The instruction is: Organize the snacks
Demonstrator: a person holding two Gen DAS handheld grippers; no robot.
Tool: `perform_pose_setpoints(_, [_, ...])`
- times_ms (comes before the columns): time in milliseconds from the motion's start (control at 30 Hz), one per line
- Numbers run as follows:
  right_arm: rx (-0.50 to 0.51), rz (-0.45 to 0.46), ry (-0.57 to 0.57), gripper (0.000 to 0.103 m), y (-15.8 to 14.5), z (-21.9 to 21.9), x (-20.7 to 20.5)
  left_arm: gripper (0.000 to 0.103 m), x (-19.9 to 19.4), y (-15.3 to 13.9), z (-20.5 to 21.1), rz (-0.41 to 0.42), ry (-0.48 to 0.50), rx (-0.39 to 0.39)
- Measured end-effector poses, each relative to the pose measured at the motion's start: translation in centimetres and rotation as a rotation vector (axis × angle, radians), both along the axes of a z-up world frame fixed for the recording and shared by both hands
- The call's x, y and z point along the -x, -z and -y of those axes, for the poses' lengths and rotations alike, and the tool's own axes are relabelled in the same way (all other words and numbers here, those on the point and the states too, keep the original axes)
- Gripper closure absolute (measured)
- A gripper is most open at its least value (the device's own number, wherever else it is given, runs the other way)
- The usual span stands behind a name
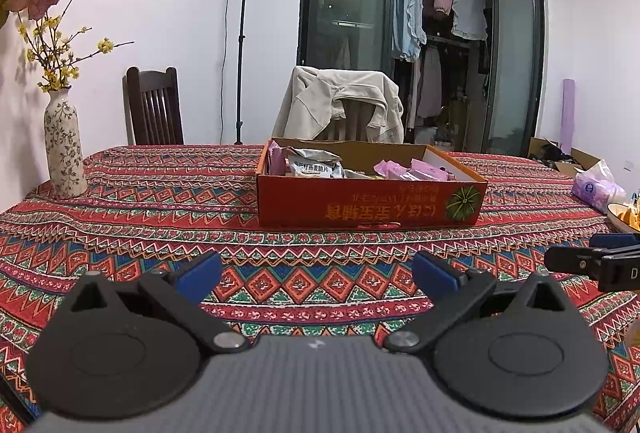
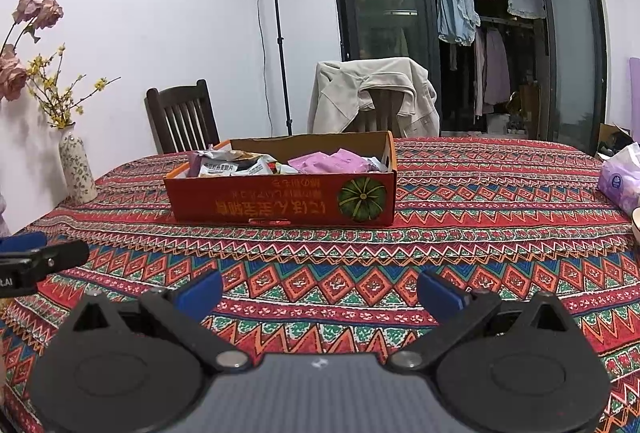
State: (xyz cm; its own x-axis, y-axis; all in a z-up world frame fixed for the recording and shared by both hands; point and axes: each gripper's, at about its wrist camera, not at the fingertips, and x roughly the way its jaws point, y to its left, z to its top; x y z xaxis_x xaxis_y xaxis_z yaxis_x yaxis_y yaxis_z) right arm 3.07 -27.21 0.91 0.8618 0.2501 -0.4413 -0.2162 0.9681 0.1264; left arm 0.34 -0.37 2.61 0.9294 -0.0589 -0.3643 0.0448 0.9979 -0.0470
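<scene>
2 hand-held grippers, left [image 1: 316, 273] and right [image 2: 320, 291], spread wide over patterned tablecloth [image 1: 140, 201], snack box [image 1: 360, 201] beyond.

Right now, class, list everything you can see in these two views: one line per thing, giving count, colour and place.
Box: one, red-orange cardboard, mid-table.
Snack packets: several, silver and pink, inside the box; exact count unclear.
Tablecloth: one, red patterned, covering the table.
Vase: one, white floral, far left of the table, holding pink and yellow flowers.
Tissue pack: one, lilac, table's right edge.
Chairs: two, dark wood, behind the table; one draped with a beige jacket.
Lamp stand: one, black, by the wall.
Hanging clothes: several, blue, pink, white, behind glass doors.
Left tool: blue pads, open, empty.
Right tool: blue pads, open, empty.
</scene>
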Motion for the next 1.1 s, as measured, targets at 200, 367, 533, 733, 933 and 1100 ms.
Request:
perform_pose_setpoints(200, [0.005,0.0,0.003,0.0,0.06,-0.09,-0.01,0.0,0.06,-0.06,0.11,0.007,0.005,-0.007])
perform_pose_setpoints(367, [0.006,0.0,0.003,0.0,0.08,-0.11,-0.01,0.0,0.17,-0.02,0.1,0.009,0.01,-0.007])
perform_pose_setpoints(533, [0.006,-0.001,0.005,0.0,0.15,-0.1,-0.01,0.0,0.13,-0.02,0.03,0.01,0.001,-0.008])
perform_pose_setpoints(733, [0.007,-0.001,0.004,0.0,0.16,-0.09,0.0,0.0,0.18,0.0,0.09,0.011,0.002,-0.009])
perform_pose_setpoints(933, [0.007,-0.002,0.004,0.0,0.19,-0.07,0.0,0.0,0.12,0.04,0.05,0.008,0.002,-0.008])
perform_pose_setpoints(1100, [0.008,-0.002,0.003,0.0,0.19,-0.08,0.0,0.0,0.13,0.06,0.02,0.009,0.002,-0.009])
